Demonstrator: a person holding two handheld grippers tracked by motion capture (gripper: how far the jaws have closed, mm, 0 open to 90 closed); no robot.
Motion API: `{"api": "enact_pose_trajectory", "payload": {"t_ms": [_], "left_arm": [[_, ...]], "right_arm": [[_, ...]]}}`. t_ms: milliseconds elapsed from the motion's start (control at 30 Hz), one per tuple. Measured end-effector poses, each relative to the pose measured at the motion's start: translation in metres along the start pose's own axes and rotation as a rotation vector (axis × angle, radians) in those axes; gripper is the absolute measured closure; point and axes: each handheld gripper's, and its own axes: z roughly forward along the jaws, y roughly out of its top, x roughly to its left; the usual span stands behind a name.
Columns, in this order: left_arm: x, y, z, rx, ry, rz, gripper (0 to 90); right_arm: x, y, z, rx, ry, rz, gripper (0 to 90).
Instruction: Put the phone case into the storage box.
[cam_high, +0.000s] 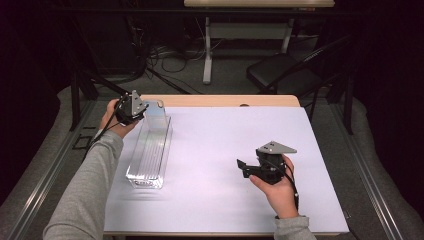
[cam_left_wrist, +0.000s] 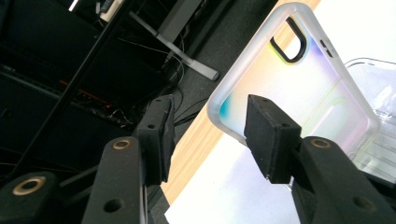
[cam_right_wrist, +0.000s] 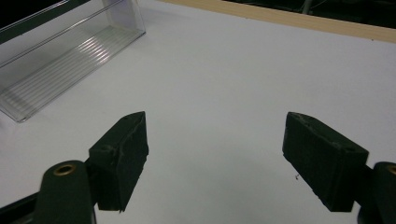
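Phone case (cam_left_wrist: 299, 88) stands just past the parted left tongs (cam_left_wrist: 210, 135), ungripped; right tongs (cam_right_wrist: 217, 158) gape wide, empty.

A long tray (cam_high: 148, 157) lies on the left part of the table (cam_high: 225, 200), running from near the front toward the back edge. A phone case (cam_high: 156, 114) stands upright at the far end of the tray, with the left gripper (cam_high: 131, 108) just to the left of that end, its jaws apart and the case beyond them. The right gripper (cam_high: 246, 167) sits well to the right of the tray, over bare table, jaws pointing toward the tray.
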Motion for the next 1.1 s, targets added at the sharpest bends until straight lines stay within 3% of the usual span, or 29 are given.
{"api": "enact_pose_trajectory", "payload": {"t_ms": [500, 833, 1033, 1100], "left_arm": [[0.001, 0.002, -0.005, -0.005, -0.001, -0.015, 46.4], [0.006, 0.002, -0.018, 0.001, -0.005, -0.067, 45.4], [0.008, -0.002, -0.025, -0.012, -0.026, -0.103, 36.4], [0.009, -0.002, -0.027, -0.018, -0.041, -0.119, 33.6]], "right_arm": [[-0.001, 0.000, -0.001, -0.004, 0.002, 0.003, 21.8], [-0.003, 0.000, -0.001, -0.011, 0.012, 0.001, 21.8], [-0.005, 0.000, -0.001, -0.011, 0.016, 0.007, 19.8], [-0.003, -0.001, 0.000, 0.002, 0.008, -0.022, 16.2]]}}
